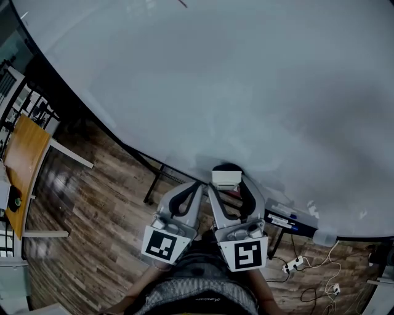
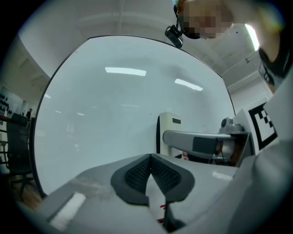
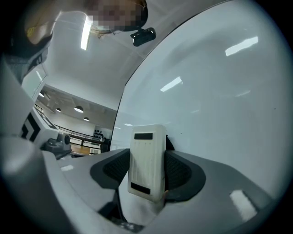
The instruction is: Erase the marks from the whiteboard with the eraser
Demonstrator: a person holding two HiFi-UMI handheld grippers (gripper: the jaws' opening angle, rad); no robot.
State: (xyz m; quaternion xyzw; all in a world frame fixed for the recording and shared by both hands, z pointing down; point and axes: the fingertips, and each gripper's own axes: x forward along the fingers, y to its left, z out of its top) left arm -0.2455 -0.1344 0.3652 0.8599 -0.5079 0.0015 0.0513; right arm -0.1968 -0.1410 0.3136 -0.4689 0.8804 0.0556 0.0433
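**Near the whiteboard's lower edge: eraser clamped on the right, left claw closed**

Low on the whiteboard, just above its dark bottom rim, the right gripper has its jaws clamped on the white eraser, one pad on each long side; the right gripper view shows the eraser upright close beside the board; whether it touches cannot be told. The left gripper sits just beside it, jaws pressed together with nothing between them. Wide, bare board spreads above and to both sides; a thin reddish stroke sits at the top border. Below the rim lie the wooden floor, a wooden table well to the left, and a power strip with cables.
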